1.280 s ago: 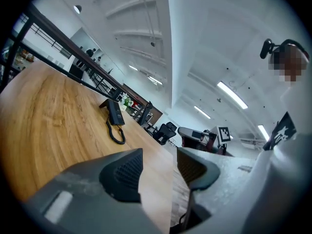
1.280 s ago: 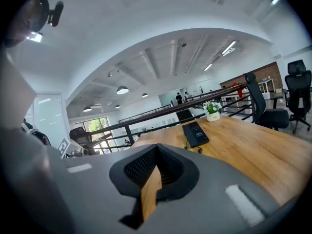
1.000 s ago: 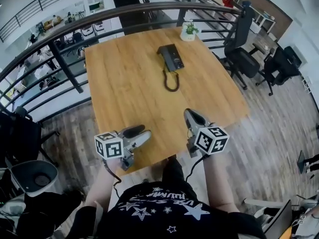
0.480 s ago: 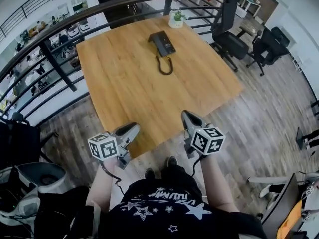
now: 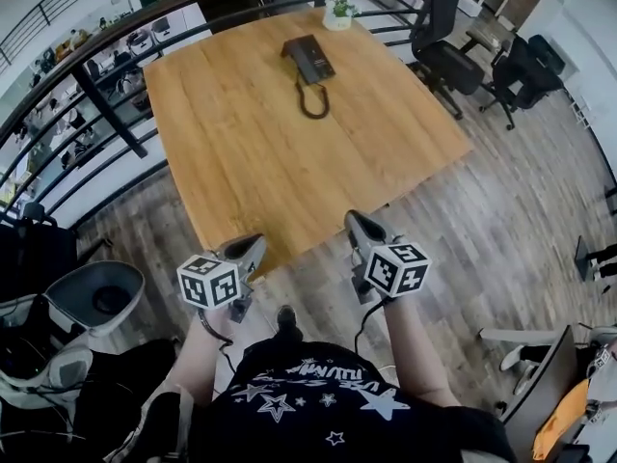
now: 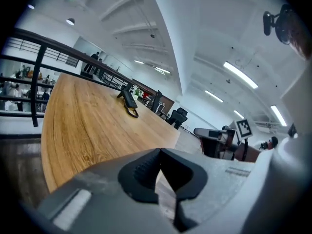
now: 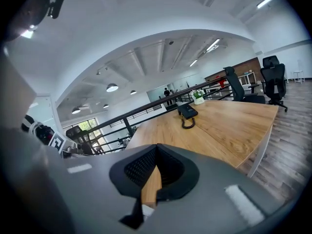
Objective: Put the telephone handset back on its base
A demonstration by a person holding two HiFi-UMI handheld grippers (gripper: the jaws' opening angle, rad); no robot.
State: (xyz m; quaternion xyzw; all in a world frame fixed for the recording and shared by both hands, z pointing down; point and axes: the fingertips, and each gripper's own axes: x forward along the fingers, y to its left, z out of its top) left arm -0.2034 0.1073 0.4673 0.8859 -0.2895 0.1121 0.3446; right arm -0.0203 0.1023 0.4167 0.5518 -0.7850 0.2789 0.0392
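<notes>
The black telephone (image 5: pixel 307 59) lies on the far half of the wooden table (image 5: pixel 251 152), its coiled cord (image 5: pixel 311 101) looped in front of it. It is too small to tell how the handset sits on the base. It also shows far off as the telephone (image 6: pixel 129 100) and the telephone (image 7: pixel 187 111) in the gripper views. My left gripper (image 5: pixel 254 246) hangs at the table's near edge; its jaws have just been closing and meet with nothing between them. My right gripper (image 5: pixel 355 220) is beside it, just off the near corner, shut and empty. Both are far from the phone.
A small potted plant (image 5: pixel 338 13) stands behind the phone at the table's far edge. A black railing (image 5: pixel 96 99) runs along the table's left and far sides. Office chairs (image 5: pixel 448 61) stand to the right, a grey chair (image 5: pixel 96 297) to my left.
Both grippers have drawn back from over the tabletop to its near edge and sunk a little. The left gripper's fingers, apart a second ago, are now together.
</notes>
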